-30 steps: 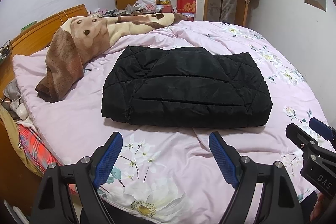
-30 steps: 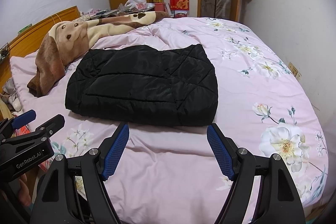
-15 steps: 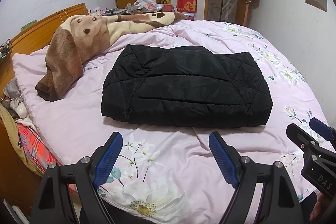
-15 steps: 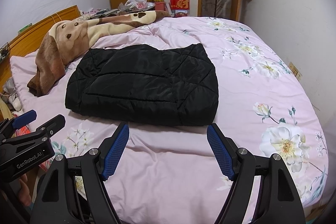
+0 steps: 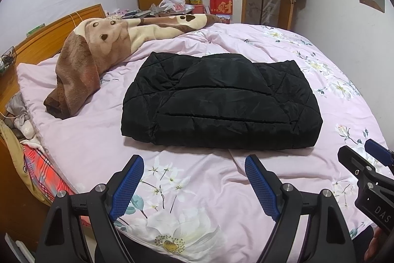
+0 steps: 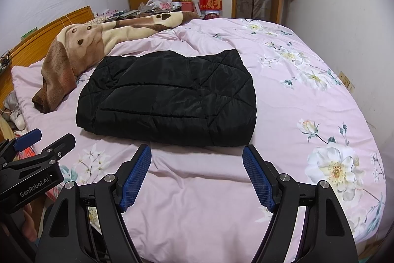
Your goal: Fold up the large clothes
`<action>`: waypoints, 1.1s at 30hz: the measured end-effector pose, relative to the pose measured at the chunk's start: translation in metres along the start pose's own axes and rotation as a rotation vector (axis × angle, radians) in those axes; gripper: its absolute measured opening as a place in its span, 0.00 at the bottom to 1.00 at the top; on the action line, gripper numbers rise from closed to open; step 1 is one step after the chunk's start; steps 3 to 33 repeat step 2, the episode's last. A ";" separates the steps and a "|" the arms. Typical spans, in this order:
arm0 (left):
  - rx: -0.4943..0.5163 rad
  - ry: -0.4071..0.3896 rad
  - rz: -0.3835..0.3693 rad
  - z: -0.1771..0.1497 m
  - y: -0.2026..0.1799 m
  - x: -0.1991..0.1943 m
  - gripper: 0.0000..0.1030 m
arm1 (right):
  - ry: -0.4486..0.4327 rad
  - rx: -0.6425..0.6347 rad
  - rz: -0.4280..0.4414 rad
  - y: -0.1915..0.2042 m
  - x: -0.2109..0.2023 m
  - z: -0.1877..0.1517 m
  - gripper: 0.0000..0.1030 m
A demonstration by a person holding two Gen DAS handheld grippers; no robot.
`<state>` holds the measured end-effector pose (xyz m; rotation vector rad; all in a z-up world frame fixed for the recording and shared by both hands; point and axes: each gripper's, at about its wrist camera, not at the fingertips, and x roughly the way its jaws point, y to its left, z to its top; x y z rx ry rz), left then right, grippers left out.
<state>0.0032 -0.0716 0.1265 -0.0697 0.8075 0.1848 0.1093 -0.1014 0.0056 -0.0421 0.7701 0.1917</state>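
A black quilted jacket [image 5: 219,102] lies folded into a thick rectangle in the middle of the bed; it also shows in the right wrist view [image 6: 170,97]. My left gripper [image 5: 193,162] is open and empty, held above the bed's near edge, short of the jacket's front edge. My right gripper [image 6: 197,152] is open and empty, just short of the jacket's near right corner. Each gripper shows at the edge of the other's view: the right one [image 5: 364,164] and the left one [image 6: 44,142].
The bed has a pink floral quilt [image 5: 197,201]. A brown and cream fleece blanket [image 5: 98,53] lies heaped at the left near the wooden headboard [image 5: 49,33]. A white wall [image 6: 357,41] runs close along the right. Clutter, a wardrobe and a door stand at the back.
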 end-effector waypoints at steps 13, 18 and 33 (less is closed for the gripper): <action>0.001 0.000 -0.009 0.000 0.000 0.000 0.82 | 0.000 0.001 0.001 -0.001 0.000 0.000 0.74; 0.001 0.000 -0.009 0.000 0.000 0.000 0.82 | 0.000 0.001 0.001 -0.001 0.000 0.000 0.74; 0.001 0.000 -0.009 0.000 0.000 0.000 0.82 | 0.000 0.001 0.001 -0.001 0.000 0.000 0.74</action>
